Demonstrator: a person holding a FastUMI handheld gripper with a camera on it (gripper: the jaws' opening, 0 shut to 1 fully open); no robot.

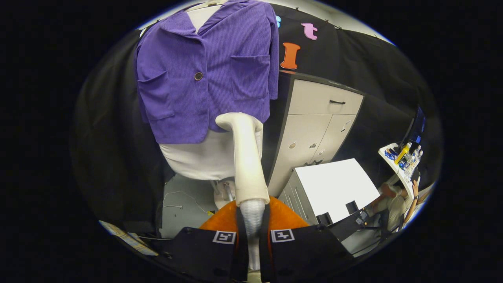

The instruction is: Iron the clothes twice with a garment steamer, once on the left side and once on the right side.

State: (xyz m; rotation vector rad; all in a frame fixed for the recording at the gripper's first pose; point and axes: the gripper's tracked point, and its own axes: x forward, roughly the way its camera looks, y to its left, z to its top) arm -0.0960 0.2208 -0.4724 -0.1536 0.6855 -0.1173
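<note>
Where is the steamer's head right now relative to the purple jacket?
In the gripper view, the steamer head is at the lower hem of the purple jacket, beyond the gripper clamping its handle.

The purple corduroy jacket [204, 74] is the landmark. Its collar top and the neck of the white mannequin torso [204, 157] under it are cut off above. Below the jacket's hem, the cream plastic garment steamer [246, 157] hides part of the torso and most of the stand. The steamer's lower handle disappears between the closed fingers of the hand-held gripper [253, 236]. Far to the jacket's right, small bottles [408, 155] on a white shelf [393, 161] are too tiny to identify.
</note>
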